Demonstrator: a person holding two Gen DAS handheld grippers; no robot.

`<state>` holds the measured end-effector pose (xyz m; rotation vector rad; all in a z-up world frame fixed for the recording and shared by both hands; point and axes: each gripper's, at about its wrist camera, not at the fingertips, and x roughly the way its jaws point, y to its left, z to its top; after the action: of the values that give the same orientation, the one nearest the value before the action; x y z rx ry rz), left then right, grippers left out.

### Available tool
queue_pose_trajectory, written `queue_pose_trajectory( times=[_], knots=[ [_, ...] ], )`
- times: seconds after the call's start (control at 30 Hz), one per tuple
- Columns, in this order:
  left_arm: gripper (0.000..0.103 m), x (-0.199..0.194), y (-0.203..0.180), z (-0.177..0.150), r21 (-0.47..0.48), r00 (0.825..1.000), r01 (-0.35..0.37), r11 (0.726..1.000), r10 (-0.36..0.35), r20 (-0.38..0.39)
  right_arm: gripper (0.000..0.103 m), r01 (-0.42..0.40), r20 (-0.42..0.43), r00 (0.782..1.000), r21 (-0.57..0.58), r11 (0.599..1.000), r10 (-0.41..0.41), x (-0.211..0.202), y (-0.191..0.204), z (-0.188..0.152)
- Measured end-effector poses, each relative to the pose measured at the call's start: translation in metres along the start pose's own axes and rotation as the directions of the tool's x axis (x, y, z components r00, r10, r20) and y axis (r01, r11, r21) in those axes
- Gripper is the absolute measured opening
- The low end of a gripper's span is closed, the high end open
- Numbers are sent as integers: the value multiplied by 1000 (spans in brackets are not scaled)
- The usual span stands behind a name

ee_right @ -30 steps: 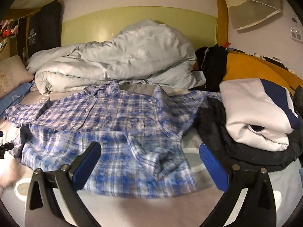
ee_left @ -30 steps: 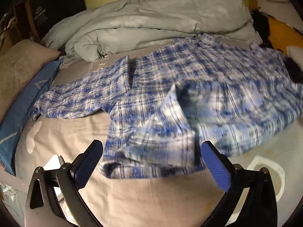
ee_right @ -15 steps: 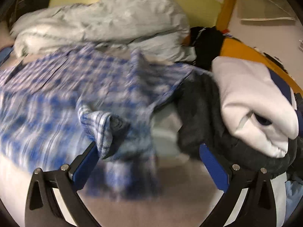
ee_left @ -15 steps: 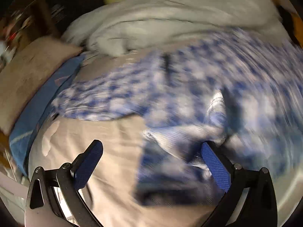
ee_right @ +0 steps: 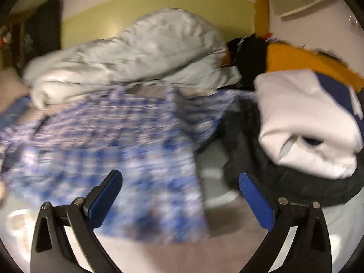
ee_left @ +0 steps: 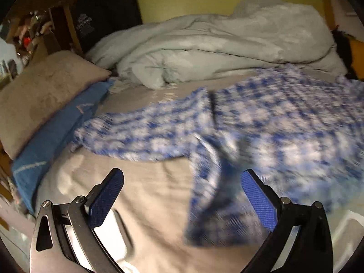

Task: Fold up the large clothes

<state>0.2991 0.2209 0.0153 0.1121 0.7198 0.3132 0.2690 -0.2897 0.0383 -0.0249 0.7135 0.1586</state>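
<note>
Both jaw pairs wide, empty. Plaid shirt (ee_left: pixel 261 122) spread flat ahead of left gripper (ee_left: pixel 182 195), hem under right gripper (ee_right: pixel 179 195). Better to pinch matching corners, lift evenly, avoid bunching.

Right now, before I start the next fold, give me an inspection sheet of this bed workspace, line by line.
Surface: grey-beige bed sheet, bare in front of both grippers.
Job's things: blue and white plaid shirt spread on the sheet, one sleeve out toward the pillows, near corner folded over; blurred.
Clutter: rumpled pale grey duvet behind the shirt; folded white and navy garment atop a dark fleece garment; beige pillow on a blue pillow.
Grippers: left gripper and right gripper, fingers spread wide, holding nothing.
Cables: nothing seen.
Surroundings: yellow-green wall panel, orange-brown wooden post.
</note>
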Motion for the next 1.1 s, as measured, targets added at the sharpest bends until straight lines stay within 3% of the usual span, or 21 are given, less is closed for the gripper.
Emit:
queue_pose_trajectory(
  times=[0.17, 0.23, 0.3, 0.4, 0.5, 0.67, 0.8, 0.83, 0.87, 0.9, 0.97, 1.0, 1.03, 1.07, 1.1],
  knots=[
    [103, -21, -15, -34, -71, 986, 157, 985, -160, -42, 102, -201, -83, 975, 90, 975, 208, -15, 9, -26],
    [103, -27, -23, -50, -99, 962, 253, 962, -261, -78, 102, -250, -119, 957, 128, 960, 265, -12, 13, -34],
    [103, -26, -31, -62, -144, 927, 338, 930, -355, -122, 102, -281, -145, 942, 151, 948, 303, -7, 20, -41],
    [103, -12, -36, -70, -265, 880, 391, 882, -442, -175, 101, -273, -178, 936, 184, 944, 305, 11, 25, -47],
    [103, 5, -31, -72, -356, 902, 321, 878, -397, -167, 98, -241, -207, 932, 258, 936, 297, 31, 22, -54],
    [103, 22, -24, -61, -414, 928, 279, 867, -353, -115, 98, -137, -167, 970, 234, 963, 178, 42, 28, -49],
    [100, 36, -24, -49, -376, 958, 177, 910, -247, -146, 99, -74, -169, 978, 262, 962, 121, 66, 25, -34],
    [94, 37, -24, -47, -368, 962, 159, 916, -227, -150, 99, -65, -162, 980, 274, 960, 113, 71, 24, -28],
    [81, 38, -23, -47, -361, 966, 141, 922, -208, -155, 98, -58, -157, 982, 275, 960, 104, 74, 22, -24],
    [70, 38, -23, -45, -354, 970, 120, 928, -185, -158, 94, -44, -153, 984, 276, 960, 89, 78, 20, -21],
    [3, 39, -15, -44, -366, 973, 119, 923, -182, -143, 55, -7, -146, 988, 284, 959, 51, 86, 16, -16],
    [3, 36, -8, -45, -398, 971, 149, 905, -211, -117, 12, 2, -157, 987, 290, 957, 46, 90, 12, -14],
    [3, 30, 1, -46, -437, 975, 157, 886, -208, -72, 3, -21, -166, 983, 306, 952, 75, 92, 8, -14],
    [3, 20, 7, -47, -456, 982, 156, 876, -189, -28, 3, -39, -161, 982, 325, 945, 96, 91, 2, -13],
    [3, 9, 8, -45, -436, 987, 147, 888, -161, 4, 3, -34, -143, 986, 315, 948, 83, 86, 1, -12]
  ],
)
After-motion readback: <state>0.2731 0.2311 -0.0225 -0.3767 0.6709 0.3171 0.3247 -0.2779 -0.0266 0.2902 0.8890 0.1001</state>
